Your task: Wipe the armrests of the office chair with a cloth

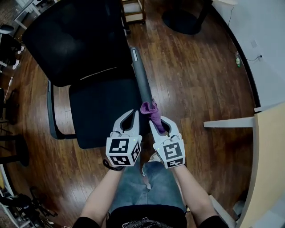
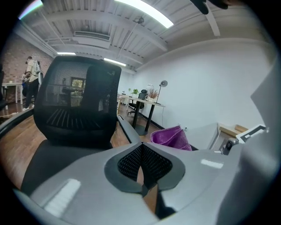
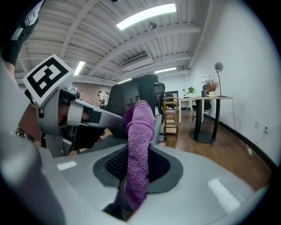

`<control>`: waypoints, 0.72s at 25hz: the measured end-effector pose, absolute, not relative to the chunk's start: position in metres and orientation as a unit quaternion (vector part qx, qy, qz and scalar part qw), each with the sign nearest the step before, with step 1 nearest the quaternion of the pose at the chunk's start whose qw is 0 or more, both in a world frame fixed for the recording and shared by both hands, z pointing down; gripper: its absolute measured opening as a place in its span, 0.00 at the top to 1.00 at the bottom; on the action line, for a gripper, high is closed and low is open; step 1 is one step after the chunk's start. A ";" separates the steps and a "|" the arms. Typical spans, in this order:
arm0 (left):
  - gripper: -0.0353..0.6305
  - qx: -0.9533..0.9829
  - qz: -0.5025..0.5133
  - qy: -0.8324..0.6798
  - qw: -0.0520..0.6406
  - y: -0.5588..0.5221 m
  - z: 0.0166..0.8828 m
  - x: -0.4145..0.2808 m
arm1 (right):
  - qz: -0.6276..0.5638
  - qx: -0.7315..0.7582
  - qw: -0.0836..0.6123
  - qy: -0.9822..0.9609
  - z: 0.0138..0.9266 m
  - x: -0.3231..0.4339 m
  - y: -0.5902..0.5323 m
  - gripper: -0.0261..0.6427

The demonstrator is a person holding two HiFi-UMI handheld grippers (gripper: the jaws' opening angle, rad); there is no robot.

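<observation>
A black office chair stands in front of me, its back toward the top left. Its grey right armrest runs from near the backrest toward my grippers. My right gripper is shut on a purple cloth, which bunches at the near end of that armrest. In the right gripper view the cloth stands up between the closed jaws. My left gripper hangs shut and empty over the seat's front right corner. The left armrest shows at the chair's far side.
Dark wooden floor surrounds the chair. A light wooden desk edges in at the right, a round black table base lies at the top, and a small wooden stool stands behind the chair. My knees are below the grippers.
</observation>
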State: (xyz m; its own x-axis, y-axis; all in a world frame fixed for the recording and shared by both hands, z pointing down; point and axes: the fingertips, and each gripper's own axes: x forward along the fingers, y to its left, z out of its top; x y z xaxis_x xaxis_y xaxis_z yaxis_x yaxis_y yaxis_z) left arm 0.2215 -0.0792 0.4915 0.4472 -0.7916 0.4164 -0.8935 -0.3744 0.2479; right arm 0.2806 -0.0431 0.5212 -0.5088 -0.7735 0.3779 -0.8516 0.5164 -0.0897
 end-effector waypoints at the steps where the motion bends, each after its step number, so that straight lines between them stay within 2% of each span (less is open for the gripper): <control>1: 0.94 0.821 0.116 -0.512 0.225 -0.077 0.496 0.223 | 0.135 0.473 0.141 -0.859 0.527 0.280 -0.037 0.85; 6: 0.94 0.818 0.124 -0.506 0.243 -0.069 0.520 0.229 | 0.157 0.477 0.127 -0.855 0.562 0.280 -0.013 0.85; 13: 0.94 0.819 0.135 -0.501 0.246 -0.064 0.538 0.231 | 0.201 0.476 0.144 -0.844 0.621 0.279 0.006 0.85; 18: 0.94 0.817 0.141 -0.503 0.243 -0.062 0.544 0.233 | 0.208 0.476 0.141 -0.843 0.630 0.281 0.009 0.85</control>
State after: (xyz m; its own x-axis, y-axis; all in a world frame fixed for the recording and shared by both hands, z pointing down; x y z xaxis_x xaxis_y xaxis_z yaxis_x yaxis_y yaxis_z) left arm 0.2330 -0.0619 0.5441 0.4548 -0.7535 0.4748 -0.8905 -0.3760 0.2562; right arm 0.2814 0.0087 0.6302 -0.5076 -0.7429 0.4364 -0.8606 0.4611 -0.2161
